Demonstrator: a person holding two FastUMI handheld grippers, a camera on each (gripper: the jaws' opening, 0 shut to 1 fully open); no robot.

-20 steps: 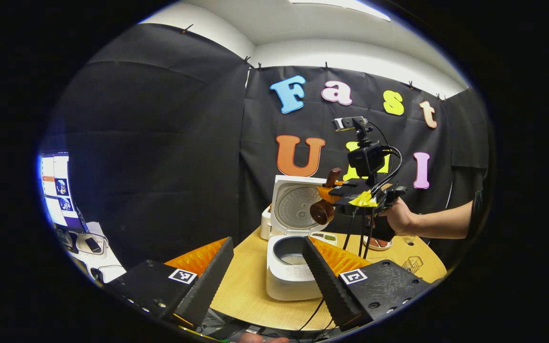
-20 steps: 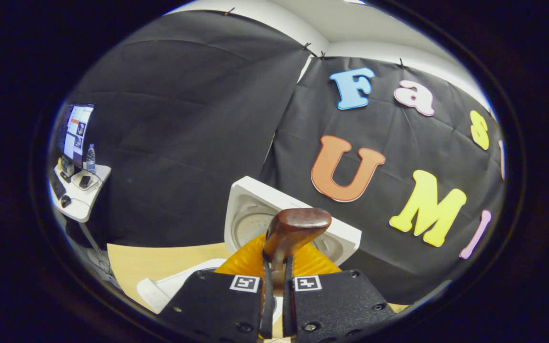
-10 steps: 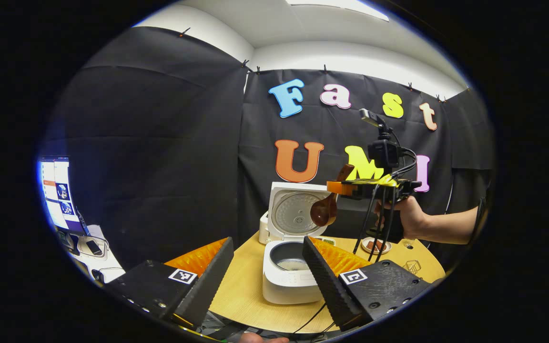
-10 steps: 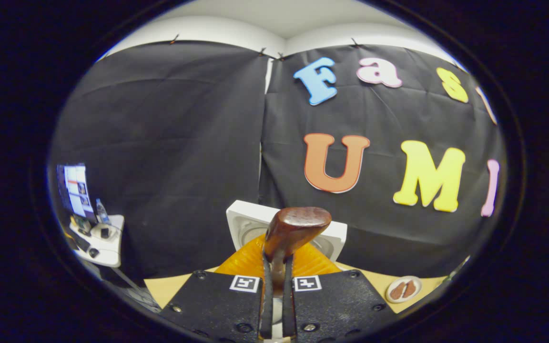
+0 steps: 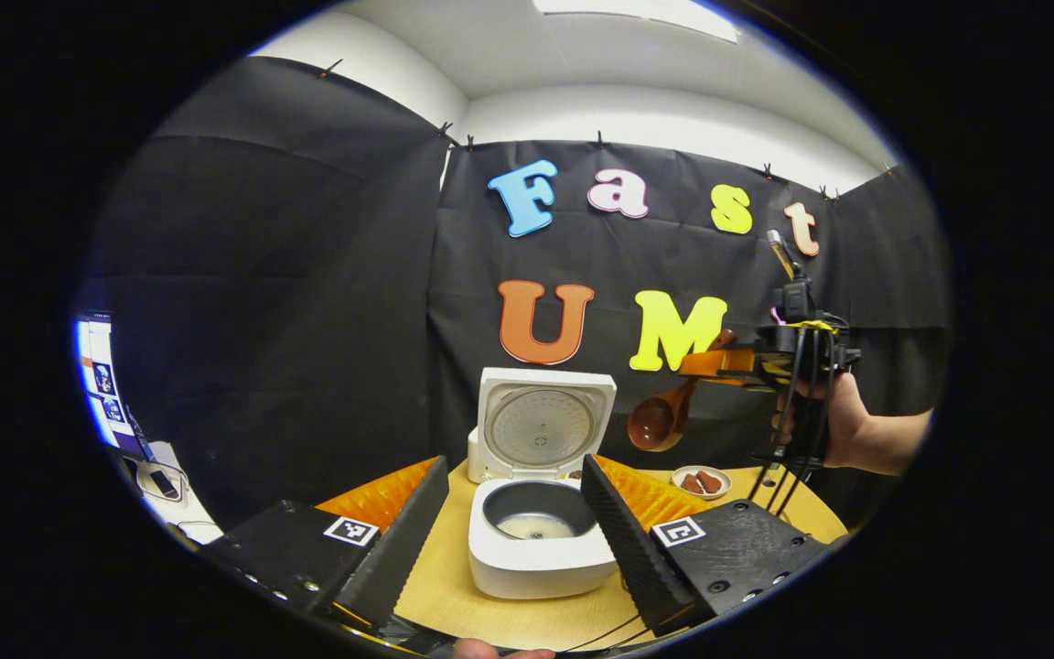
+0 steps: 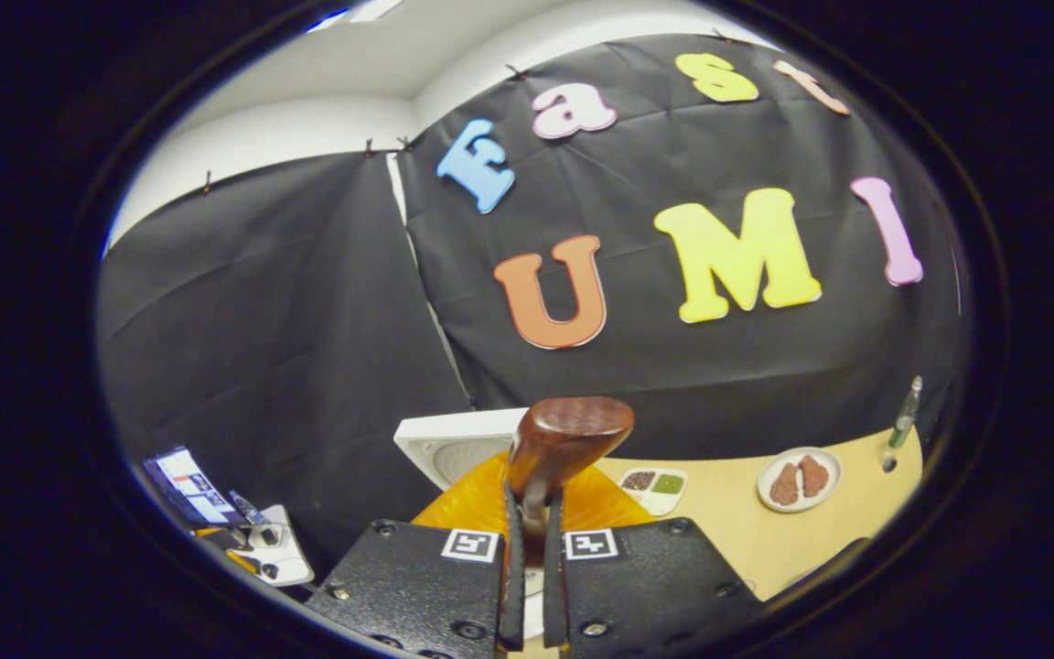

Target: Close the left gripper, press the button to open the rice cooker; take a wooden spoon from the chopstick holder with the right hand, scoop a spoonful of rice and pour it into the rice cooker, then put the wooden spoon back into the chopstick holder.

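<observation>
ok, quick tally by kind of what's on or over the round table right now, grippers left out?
Rice cooker: 1, lid up
Wooden spoon: 1, held in the right gripper
Round plate: 1
Divided dish: 1
Total: 4
</observation>
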